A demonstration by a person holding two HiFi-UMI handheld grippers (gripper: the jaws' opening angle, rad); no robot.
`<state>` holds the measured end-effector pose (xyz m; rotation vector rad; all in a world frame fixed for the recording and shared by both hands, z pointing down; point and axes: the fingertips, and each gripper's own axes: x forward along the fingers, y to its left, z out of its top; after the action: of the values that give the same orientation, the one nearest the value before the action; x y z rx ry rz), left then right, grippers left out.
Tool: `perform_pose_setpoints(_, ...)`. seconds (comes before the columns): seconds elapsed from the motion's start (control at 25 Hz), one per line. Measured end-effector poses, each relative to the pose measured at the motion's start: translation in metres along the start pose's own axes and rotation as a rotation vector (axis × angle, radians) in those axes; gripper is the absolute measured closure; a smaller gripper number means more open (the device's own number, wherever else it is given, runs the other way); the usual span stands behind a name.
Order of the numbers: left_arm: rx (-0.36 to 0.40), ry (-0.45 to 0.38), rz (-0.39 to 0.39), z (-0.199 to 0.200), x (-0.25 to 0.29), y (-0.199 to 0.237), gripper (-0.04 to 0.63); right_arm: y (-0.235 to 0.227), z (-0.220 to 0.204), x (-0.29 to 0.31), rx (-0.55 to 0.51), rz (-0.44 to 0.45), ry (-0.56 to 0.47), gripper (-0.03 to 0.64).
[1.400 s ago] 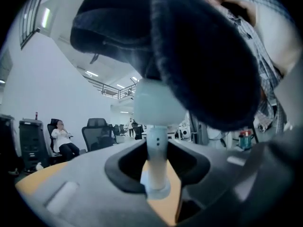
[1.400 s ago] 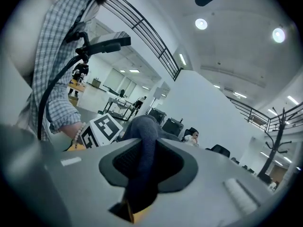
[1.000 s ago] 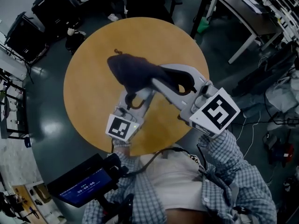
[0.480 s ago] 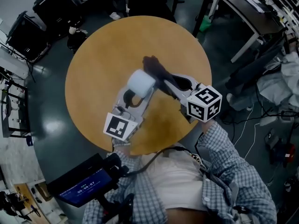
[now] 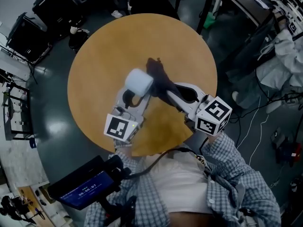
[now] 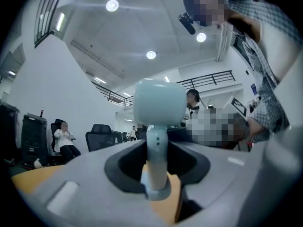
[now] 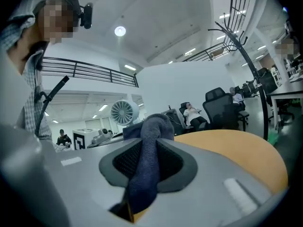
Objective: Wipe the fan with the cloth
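Note:
A small pale fan stands over the round wooden table (image 5: 94,51); its rounded head (image 5: 138,82) is bare in the head view. My left gripper (image 5: 129,98) is shut on the fan's stem (image 6: 155,160), with the head (image 6: 158,102) just above the jaws. My right gripper (image 5: 163,90) is shut on a dark blue cloth (image 5: 156,72), which hangs bunched at the fan's right side, close against it. In the right gripper view the cloth (image 7: 144,164) runs between the jaws, and the fan's grille (image 7: 124,111) shows beyond on the left.
A black device with a blue screen (image 5: 87,186) hangs at the person's waist. Black cases (image 5: 28,32) stand on the floor at upper left and a desk (image 5: 246,8) at upper right. Seated people and office chairs (image 7: 222,109) are far off.
The cloth, which covered the fan a second ago, has slid off to its right and the fan head is bare. My right gripper has dropped and rolled; the left has stayed put.

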<state>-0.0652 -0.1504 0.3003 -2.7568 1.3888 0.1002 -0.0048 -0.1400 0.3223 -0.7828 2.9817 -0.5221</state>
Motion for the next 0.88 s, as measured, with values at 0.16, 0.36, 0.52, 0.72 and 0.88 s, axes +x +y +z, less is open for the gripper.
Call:
perform_pose_setpoints(0.16,-0.006,0.011,0.004,-0.002,-0.004,0.001,0.459,-0.01,-0.047,-0.002,0.007,-0.013,0.13,0.532)
perform_pose_setpoints(0.36,0.017,-0.021,-0.03,0.002,-0.005,-0.004,0.459,-0.033,-0.044,-0.006,-0.113,0.031,0.215,0.532)
perform_pose_setpoints(0.52,0.015,-0.026,-0.051,-0.001,-0.009,-0.007,0.459,-0.018,0.068,0.004,-0.335,0.15,0.063,0.532)
perform_pose_setpoints(0.72,0.015,-0.04,-0.066,0.01,-0.003,-0.015,0.459,0.043,0.146,0.034,-0.48,0.399,-0.021,0.532)
perform_pose_setpoints(0.88,0.054,0.003,-0.109,-0.007,-0.006,-0.021,0.459,0.067,0.124,0.061,-0.457,0.56,0.069,0.532)
